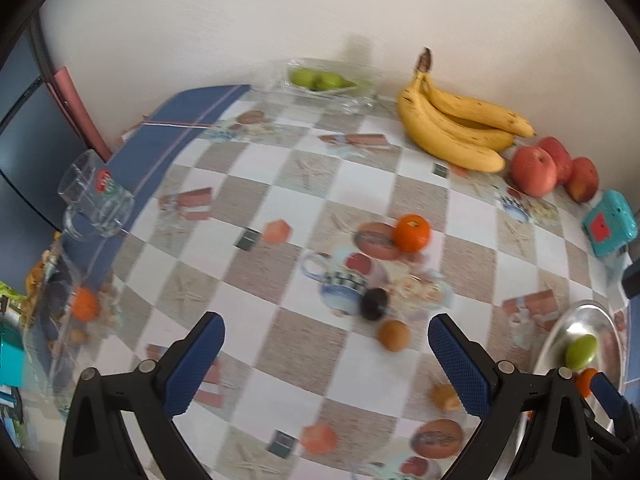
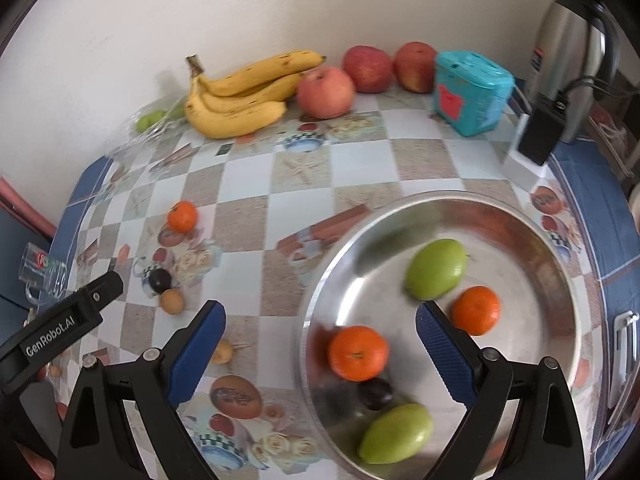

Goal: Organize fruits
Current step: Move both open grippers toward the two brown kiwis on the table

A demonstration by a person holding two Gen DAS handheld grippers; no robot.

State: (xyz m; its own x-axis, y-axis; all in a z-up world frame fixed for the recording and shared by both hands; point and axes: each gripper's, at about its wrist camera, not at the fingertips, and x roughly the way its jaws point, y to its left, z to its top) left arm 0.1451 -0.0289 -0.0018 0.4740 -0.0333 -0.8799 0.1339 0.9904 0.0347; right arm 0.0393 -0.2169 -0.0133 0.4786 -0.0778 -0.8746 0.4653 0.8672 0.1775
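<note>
A steel plate point(image 2: 560, 264) holds two green fruits point(image 2: 436, 268), two tangerines point(image 2: 358, 352) and a dark plum point(image 2: 375, 394). My right gripper point(image 2: 320, 344) is open and empty above the plate's left rim. My left gripper point(image 1: 326, 354) is open and empty over the table; its body also shows in the right wrist view point(image 2: 60, 328). Ahead of it lie a tangerine point(image 1: 411, 233), a dark plum point(image 1: 374, 304) and a small brown fruit point(image 1: 394, 335). Bananas point(image 1: 452, 128) and red apples point(image 1: 534, 170) lie by the wall. The plate also shows in the left wrist view point(image 1: 576, 328).
A glass dish with green fruits point(image 1: 320, 80) stands at the back. A glass mug point(image 1: 94, 196) stands at the left table edge. A teal box point(image 2: 470, 92), a kettle point(image 2: 568, 48) and a black charger point(image 2: 540, 136) stand at the right. A clear container point(image 1: 60, 320) holds another tangerine.
</note>
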